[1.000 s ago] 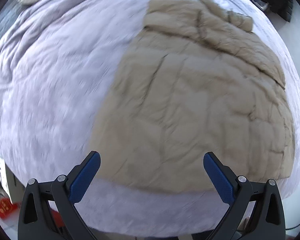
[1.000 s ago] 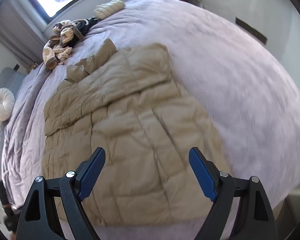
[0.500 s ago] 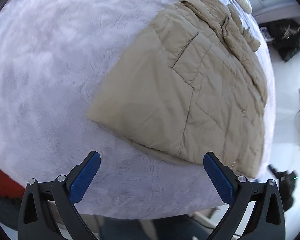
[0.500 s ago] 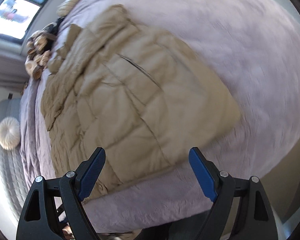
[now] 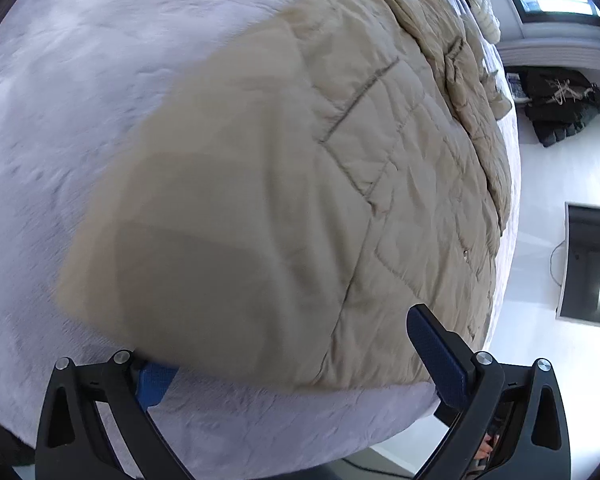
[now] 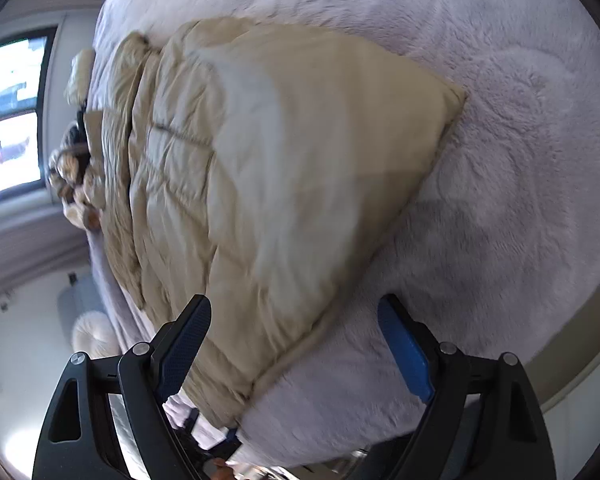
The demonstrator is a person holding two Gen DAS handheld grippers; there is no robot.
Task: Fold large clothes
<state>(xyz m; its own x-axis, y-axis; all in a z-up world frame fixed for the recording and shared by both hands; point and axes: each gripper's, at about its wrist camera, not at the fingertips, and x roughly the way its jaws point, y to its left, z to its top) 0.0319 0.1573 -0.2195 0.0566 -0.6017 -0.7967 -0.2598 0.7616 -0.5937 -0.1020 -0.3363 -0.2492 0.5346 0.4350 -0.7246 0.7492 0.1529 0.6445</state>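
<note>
**A:** What am I looking at from your end, biggest thing first?

**B:** The bed point(image 5: 80, 80), covered in a pale lilac fleecy blanket, fills both of my wrist views. Spread across it is the jacket point(image 5: 380, 168), a beige quilted puffer lying flat with its stitched panels and a slanted pocket seam showing. Its hem runs along the near side of the bed. The near part of it is blurred in both views.

**A:** Any bins or baskets with things in them?

**B:** I see none. Beyond the jacket, by the window point(image 6: 8, 120), there is a heap of brown and cream items point(image 6: 70, 176); I cannot tell what they are. A round white cushion point(image 6: 92, 332) sits lower left in my right view.

**A:** And your grippers?

**B:** My left gripper point(image 5: 300, 364) stands wide open at the jacket's near hem. One blue pad point(image 5: 154, 380) is partly hidden under the corner of the fabric, the other pad rests beside the hem. It has hold of nothing. My right gripper point(image 6: 296, 344) is also spread wide, straddling the opposite hem corner, with the jacket's edge running between its fingers point(image 6: 186, 340). Nothing is clamped there either.
</note>
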